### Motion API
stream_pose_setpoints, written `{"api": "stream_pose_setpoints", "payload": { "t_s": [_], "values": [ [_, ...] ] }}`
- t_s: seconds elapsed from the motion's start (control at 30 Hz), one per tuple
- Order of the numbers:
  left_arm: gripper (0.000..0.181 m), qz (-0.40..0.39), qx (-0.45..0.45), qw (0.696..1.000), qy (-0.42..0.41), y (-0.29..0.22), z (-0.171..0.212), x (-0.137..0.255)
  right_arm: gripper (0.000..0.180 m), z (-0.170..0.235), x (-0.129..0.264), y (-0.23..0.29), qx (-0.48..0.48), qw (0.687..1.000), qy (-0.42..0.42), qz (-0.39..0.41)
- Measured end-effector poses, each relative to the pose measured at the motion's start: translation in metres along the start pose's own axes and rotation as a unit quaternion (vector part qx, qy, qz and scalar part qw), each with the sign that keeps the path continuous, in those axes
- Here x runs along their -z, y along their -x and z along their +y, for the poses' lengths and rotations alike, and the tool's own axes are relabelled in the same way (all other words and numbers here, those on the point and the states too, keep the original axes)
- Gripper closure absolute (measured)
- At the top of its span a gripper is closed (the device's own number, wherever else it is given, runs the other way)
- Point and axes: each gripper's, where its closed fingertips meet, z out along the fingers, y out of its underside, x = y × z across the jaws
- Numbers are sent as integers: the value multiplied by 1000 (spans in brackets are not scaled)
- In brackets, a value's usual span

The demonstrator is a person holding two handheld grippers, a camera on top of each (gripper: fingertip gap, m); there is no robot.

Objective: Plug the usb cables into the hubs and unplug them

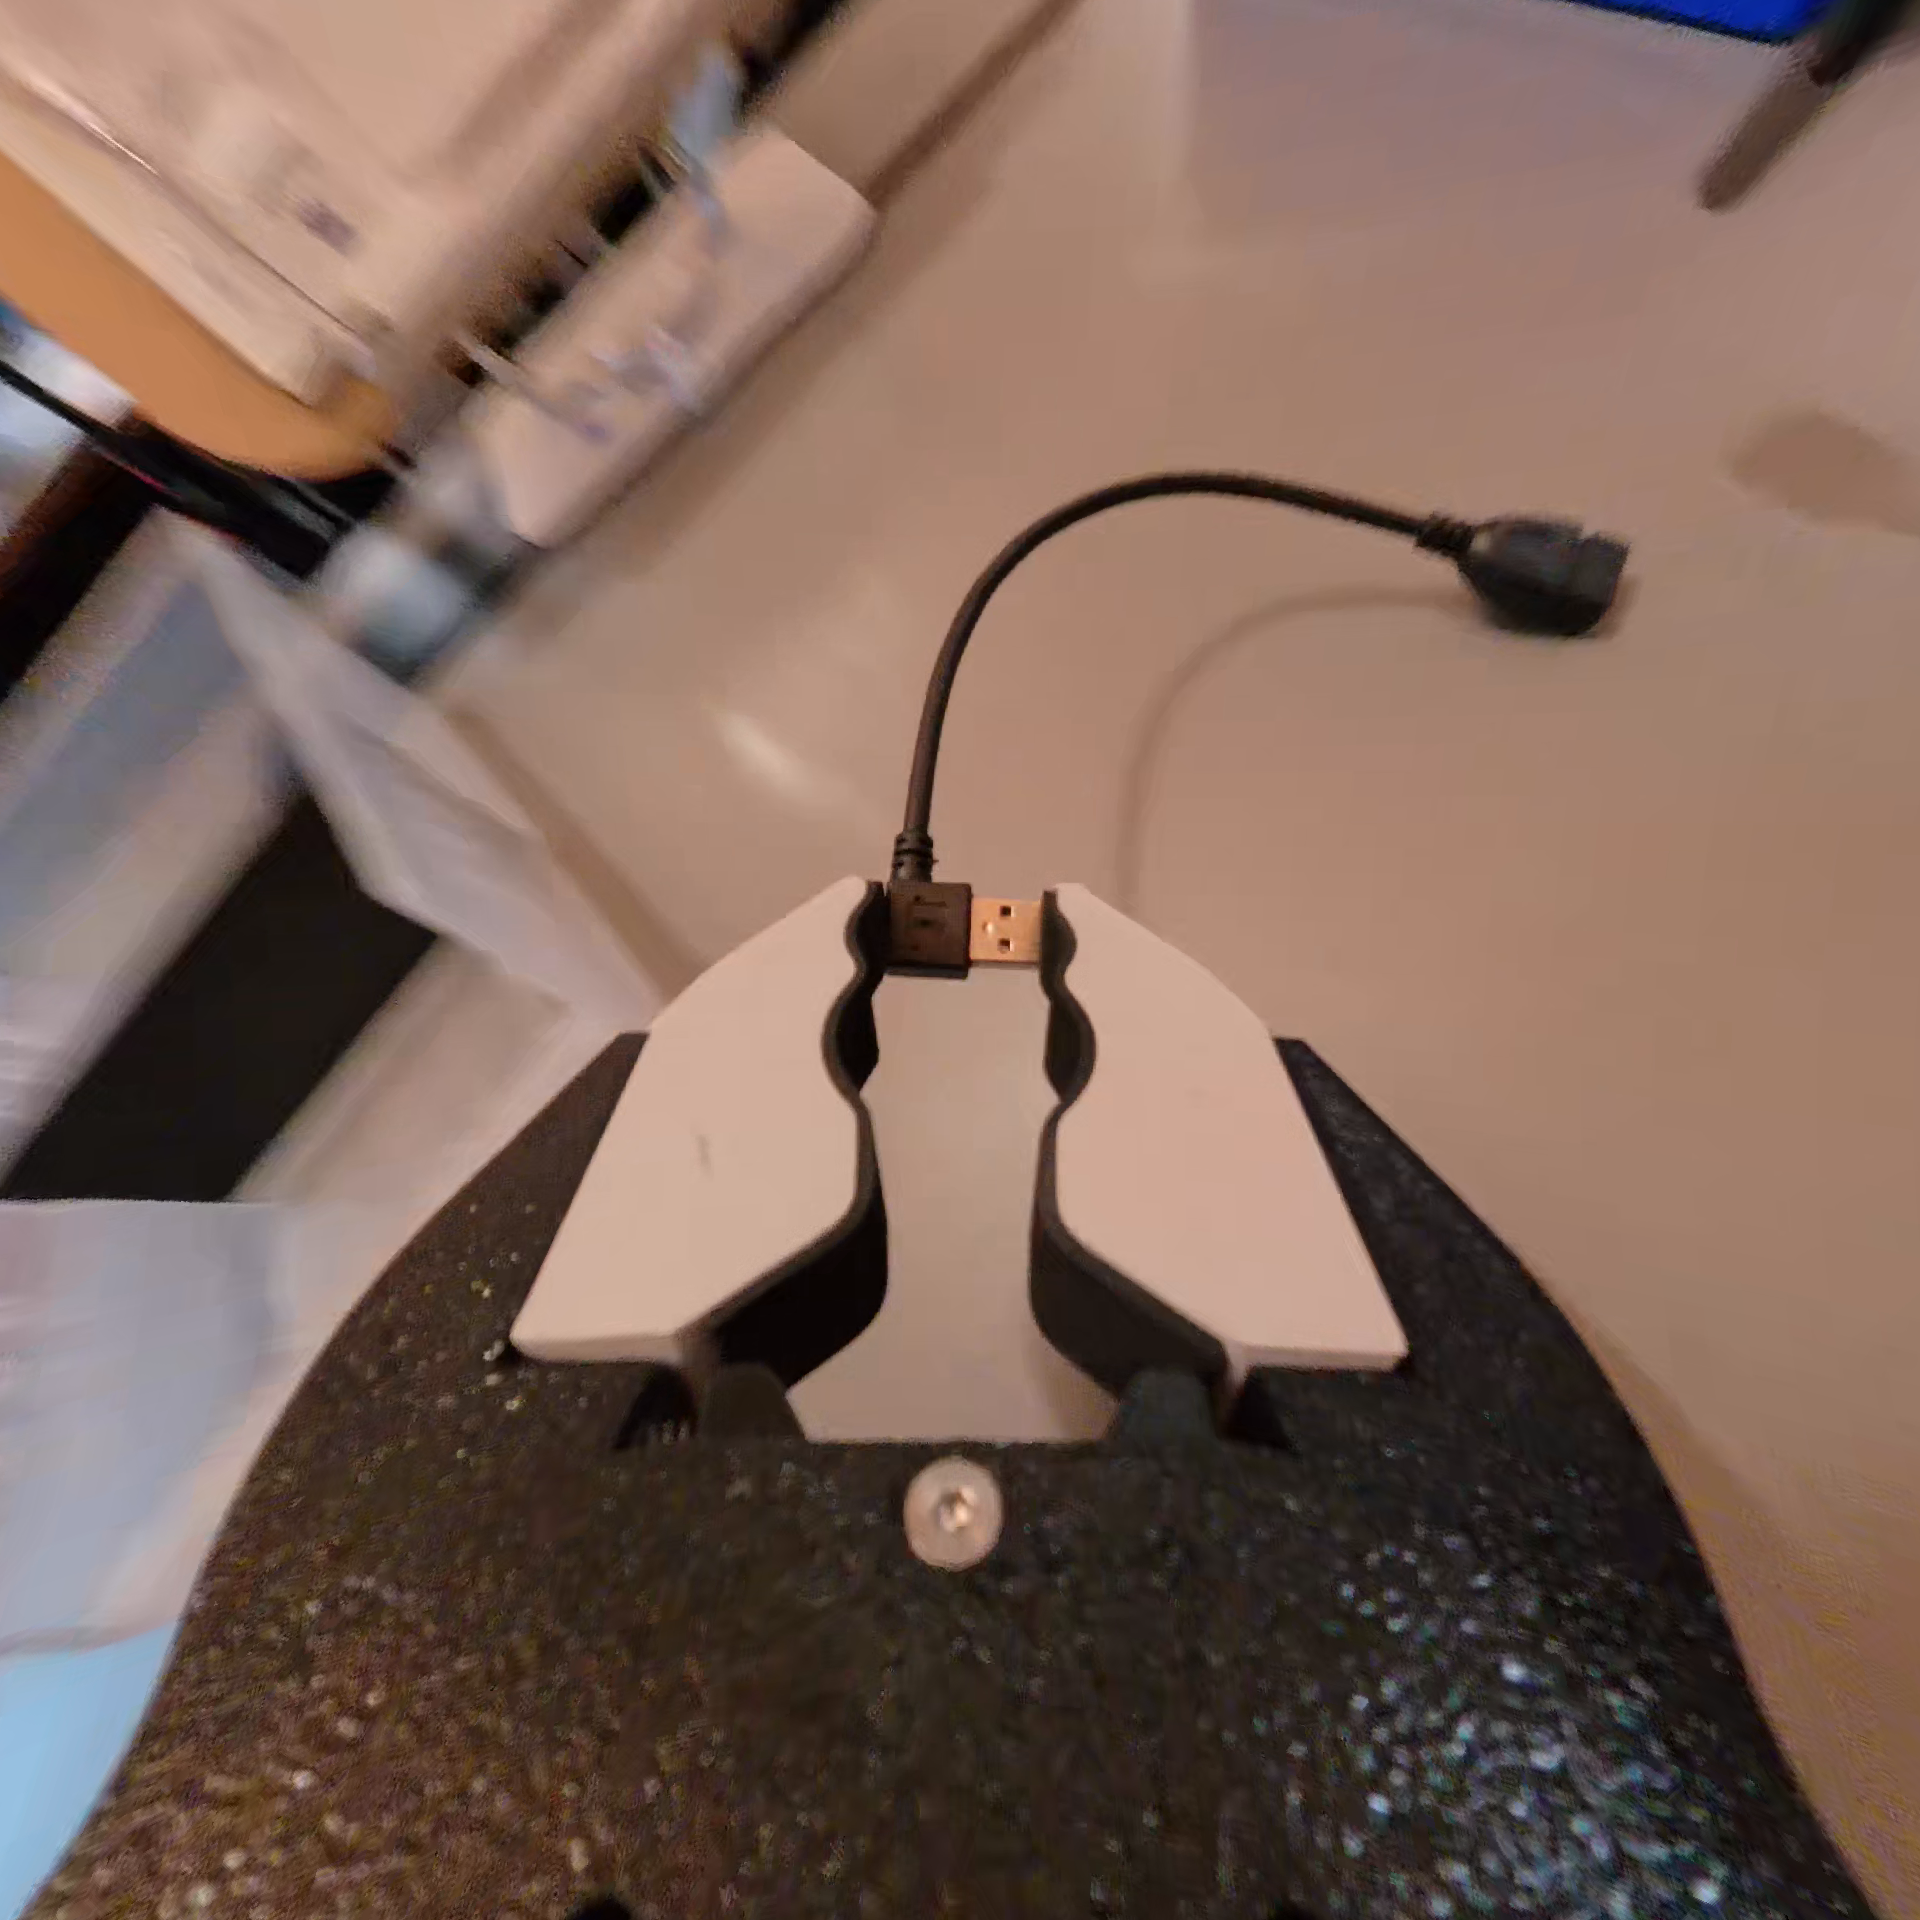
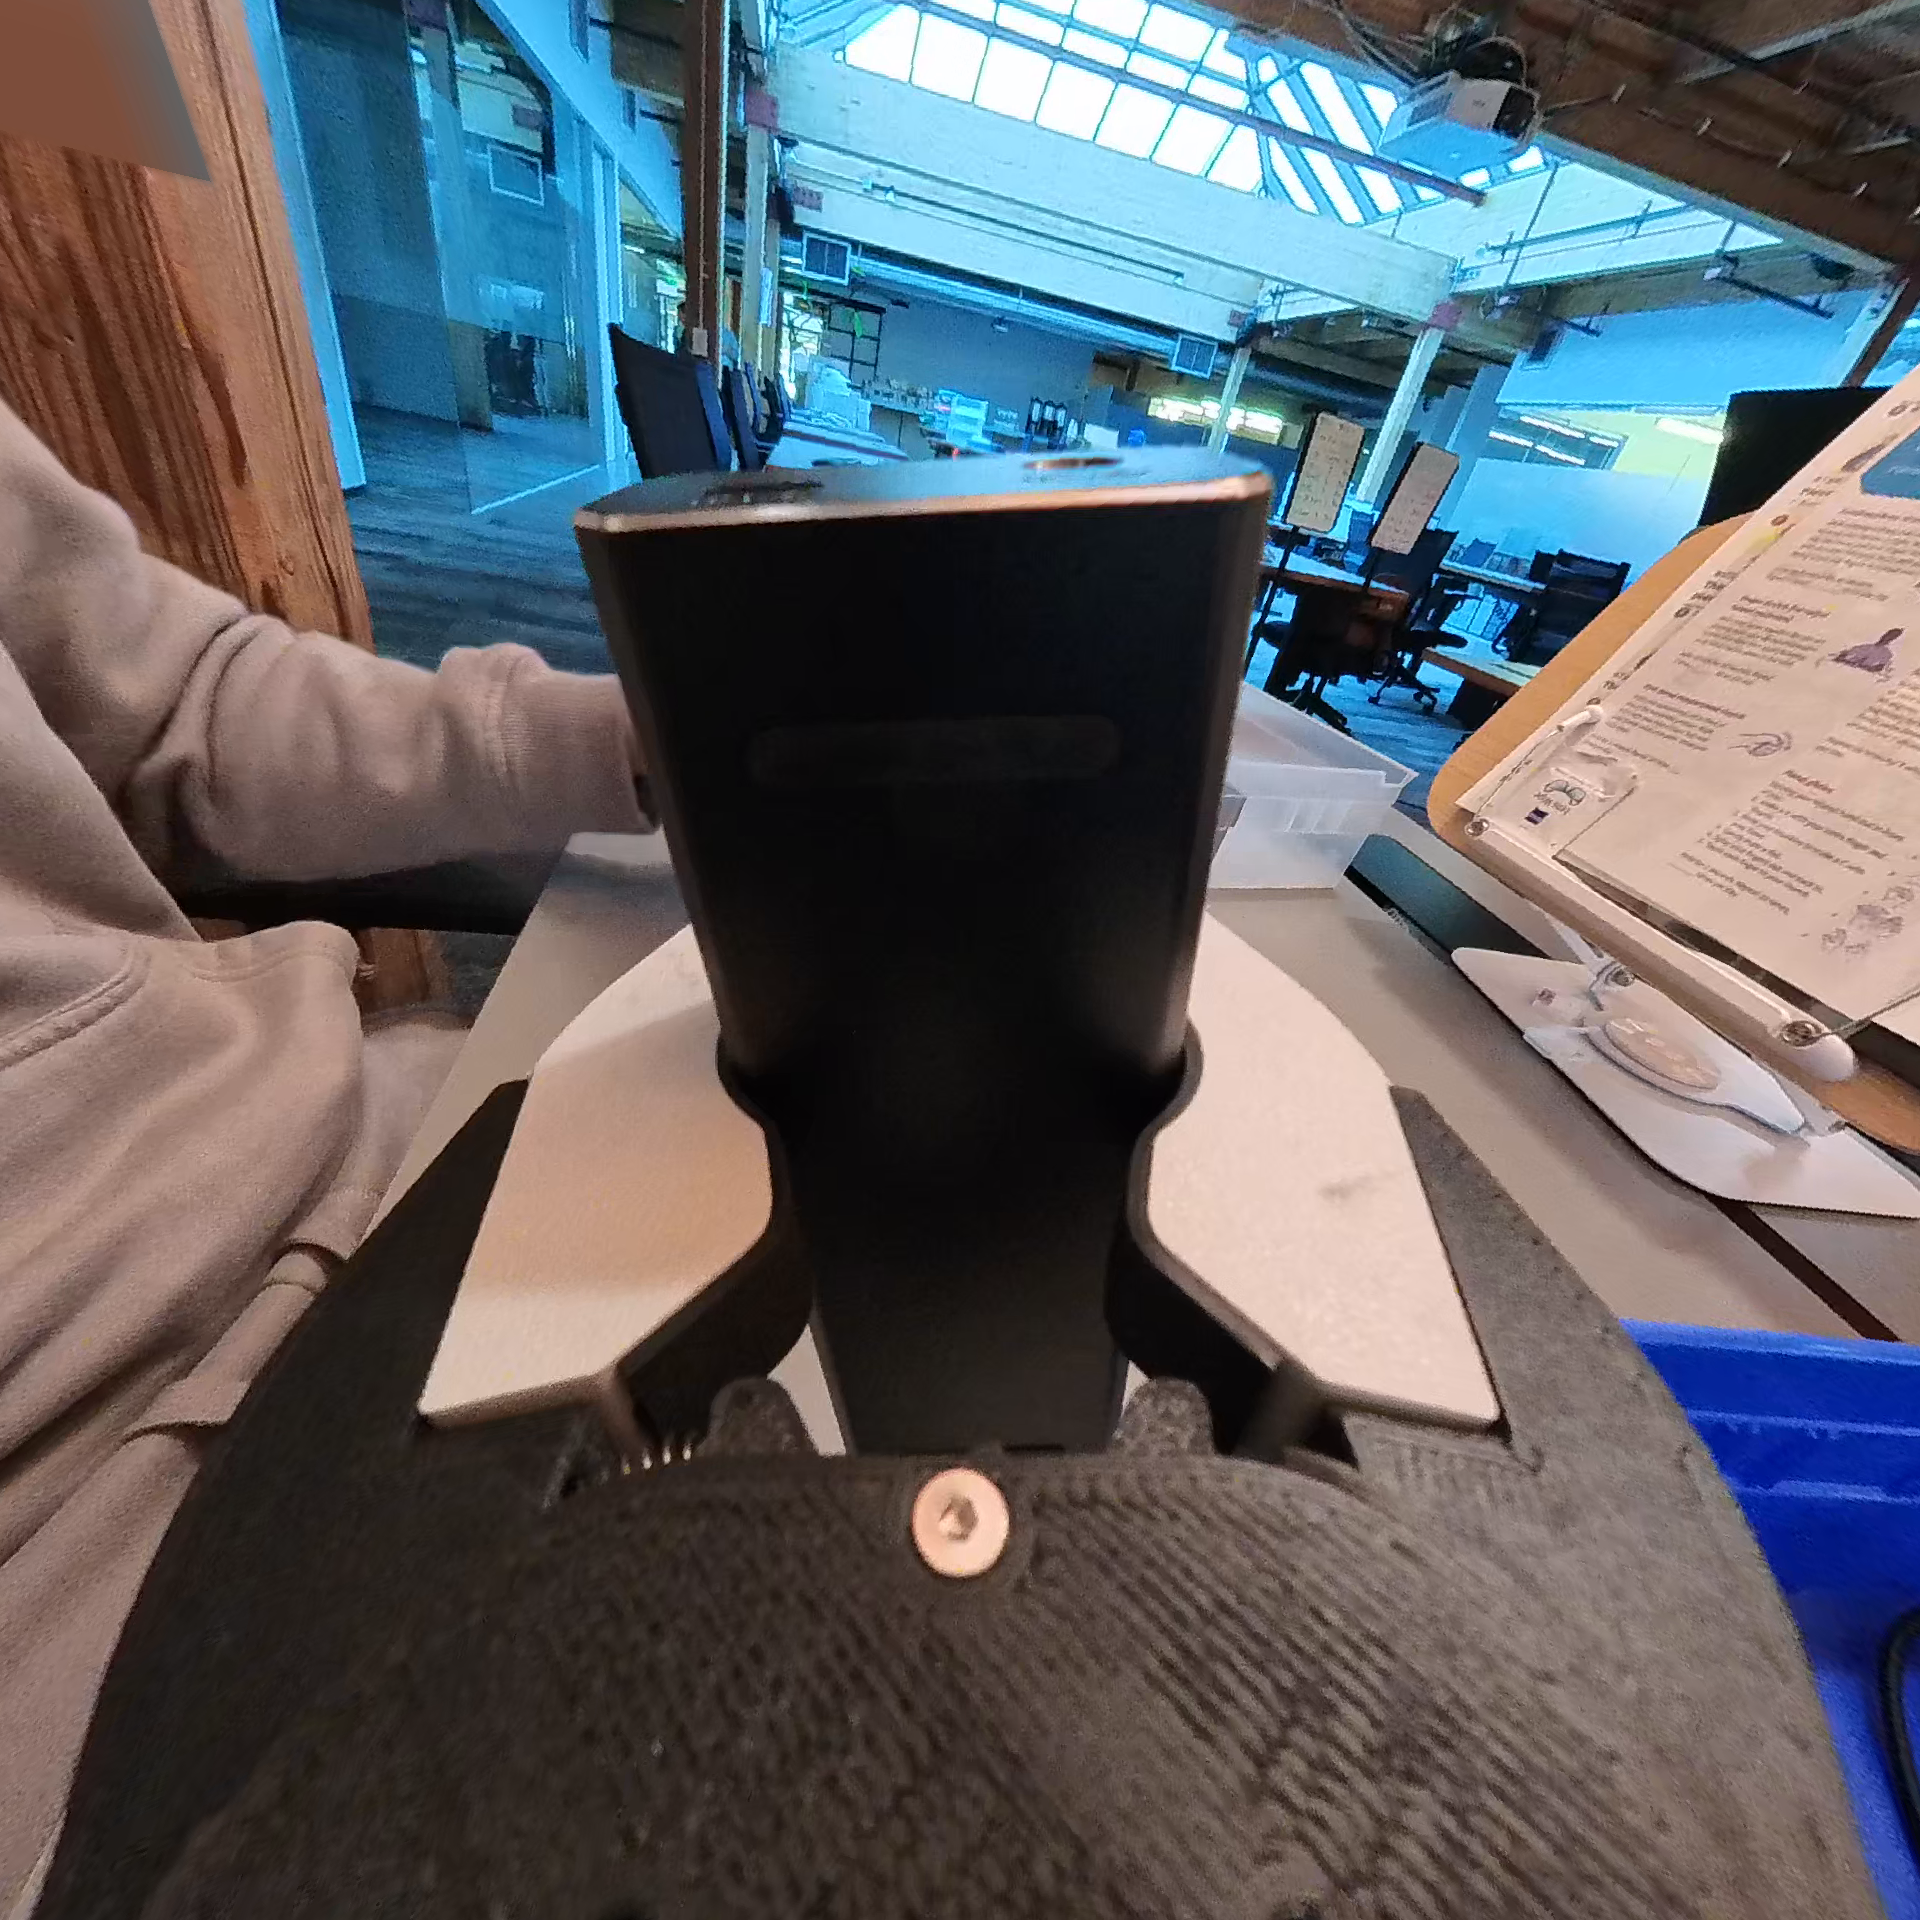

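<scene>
In the left wrist view my left gripper is shut on the right-angled plug of a short black USB cable. The plug's metal tip points right, across the gap between the fingertips. The cable arcs up and right to a black socket end that hangs above the pale table. In the right wrist view my right gripper is shut on a tall black hub, held upright between the white fingers. Ports show dimly on its top face.
A white power strip and a blurred paper stand lie at the table's far left. In the right wrist view a wooden document stand with printed sheets is at the right, a clear bin behind, a blue bin at lower right, and a person's grey sleeve at the left.
</scene>
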Motion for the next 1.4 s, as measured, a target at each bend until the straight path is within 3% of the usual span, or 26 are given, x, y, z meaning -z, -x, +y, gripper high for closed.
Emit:
{"api": "stream_pose_setpoints", "payload": {
  "t_s": [0.03, 0.13, 0.17, 0.27, 0.33, 0.4, 0.53, 0.7, 0.8, 0.87, 1.07, 1.1, 1.2, 1.23, 1.3, 1.4],
  "values": [
    [152, -47, -38, 998, -21, 18, -11, 8, 107, -1, 1, -1, 0, 1000, -2, 2],
    [153, -181, -184, 962, -86, 54, -48, 37, 107, -3, 6, -5, -3, 1000, -13, 7],
    [178, -204, -222, 948, -101, 53, -57, 43, 107, -3, 7, -7, -4, 1000, -18, 11],
    [181, -157, -334, 916, -158, 4, -62, 36, 107, 0, 12, -11, -10, 1000, -22, 16],
    [179, -97, -333, 930, -123, -26, -38, 18, 107, 2, 13, -11, -14, 1000, -20, 15],
    [177, -33, -306, 942, -137, -53, -26, 15, 107, 4, 15, -11, -14, 1000, -19, 18],
    [165, 13, -215, 966, -141, -43, -17, 19, 107, 3, 17, -11, -18, 999, -25, 16],
    [160, -39, -191, 961, -198, 19, -30, 57, 107, 4, 17, -11, -17, 1000, -20, 14],
    [136, -70, -260, 957, -113, 59, -1, 57, 107, 3, 17, -10, -17, 1000, -24, 10],
    [119, -104, -364, 922, -80, 74, 18, 52, 107, 3, 16, -8, -17, 1000, -21, 7],
    [116, -78, -609, 789, -6, 52, 56, 23, 107, 2, 13, -8, -14, 1000, -19, 6],
    [119, -70, -634, 770, 2, 48, 60, 17, 107, 2, 12, -8, -14, 1000, -17, 5],
    [158, -45, -680, 732, 7, 36, 65, 7, 107, 4, 11, -6, -11, 1000, -11, 4],
    [169, -32, -683, 730, 15, 33, 65, 6, 107, 4, 12, -6, -9, 1000, -10, 5],
    [171, -4, -673, 739, 27, 29, 59, 7, 107, 3, 14, -7, -10, 1000, -11, 7],
    [174, 50, -595, 801, 32, 18, 34, 14, 107, 2, 18, -8, -13, 1000, -18, 10]
  ]
}}
